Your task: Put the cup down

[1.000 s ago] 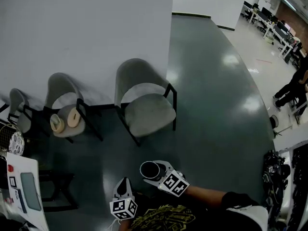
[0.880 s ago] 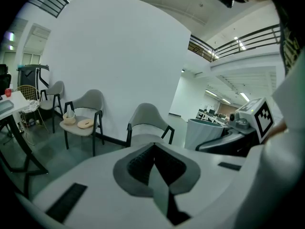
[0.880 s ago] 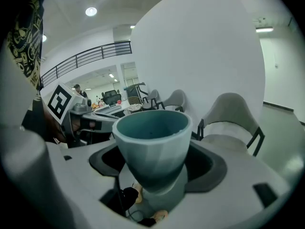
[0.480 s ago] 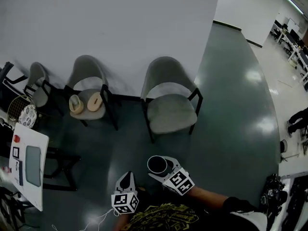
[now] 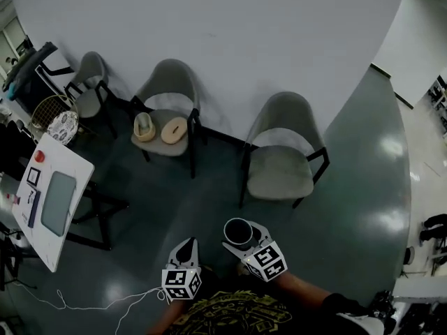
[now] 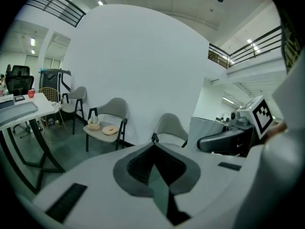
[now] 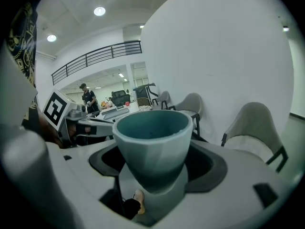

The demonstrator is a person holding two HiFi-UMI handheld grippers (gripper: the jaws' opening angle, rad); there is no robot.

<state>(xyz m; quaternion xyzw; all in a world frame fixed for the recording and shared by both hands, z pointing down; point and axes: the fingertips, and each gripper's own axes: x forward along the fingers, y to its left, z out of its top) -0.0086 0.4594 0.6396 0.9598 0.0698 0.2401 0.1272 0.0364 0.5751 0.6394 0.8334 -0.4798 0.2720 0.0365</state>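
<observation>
Carrying a teal-grey faceted cup (image 5: 238, 232) upright in the right tongs (image 5: 246, 241), above a glossy dark green floor (image 5: 349, 173), well apart from every seat.

At far left, a white bench (image 5: 70, 166) bearing a grey rectangular pad (image 5: 57, 202); behind it a wire-backed chair (image 5: 49, 110). Along the curved white wall (image 5: 244, 33), three grey shell chairs on black legs: a small left one (image 5: 89, 72), a middle one (image 5: 167, 82) seating a beige tub-like holder (image 5: 144, 126) beside a round pale disc (image 5: 174, 130), and a right one (image 5: 290, 110) nearest ahead of the cup, only floor between. Low in the head view, left tongs (image 5: 187, 246) pressed together, aimed forward and slightly down. Just right of them, right tongs spread wide yet pinching the cup's lower body, rim up, a forearm (image 5: 307, 295) reaching in from the lower right.
</observation>
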